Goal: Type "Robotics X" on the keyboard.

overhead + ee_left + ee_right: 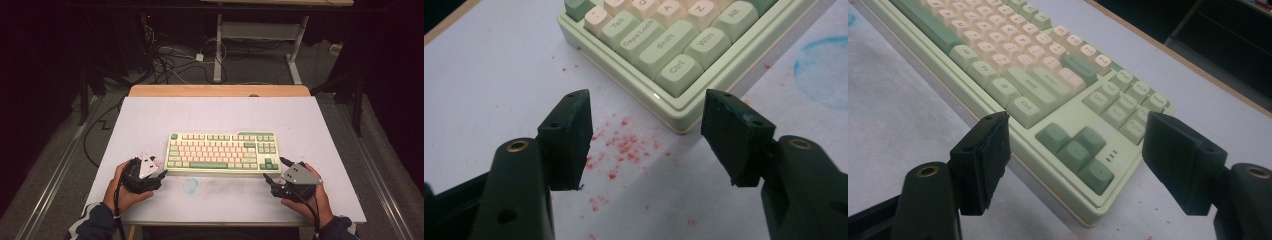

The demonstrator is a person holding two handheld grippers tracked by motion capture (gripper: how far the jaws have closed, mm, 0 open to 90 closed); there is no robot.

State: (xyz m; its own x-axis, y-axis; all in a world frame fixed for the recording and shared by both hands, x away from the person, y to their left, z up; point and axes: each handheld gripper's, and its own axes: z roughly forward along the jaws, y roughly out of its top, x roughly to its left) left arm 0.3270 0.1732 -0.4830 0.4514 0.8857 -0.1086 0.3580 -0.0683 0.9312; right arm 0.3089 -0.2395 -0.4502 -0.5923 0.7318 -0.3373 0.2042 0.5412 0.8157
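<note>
Keyboard (pixel 222 152) lies between left gripper (pixel 159 172) and right gripper (pixel 276 170), fingers wide apart, empty

Glossy plastic keyboard (pixel 222 153), matt white table sheet (pixel 150 115), wooden edge (pixel 220 90)

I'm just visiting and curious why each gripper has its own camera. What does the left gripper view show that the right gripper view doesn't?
Only the left gripper view shows the red specks on the white table, a blue ring-shaped smudge, and the keyboard's corner with its Ctrl key.

Only the right gripper view shows the dark green arrow keys at the opposite corner and the table's wooden edge.

Both share the green keyboard and a pair of open black jaws near a corner of it.
</note>
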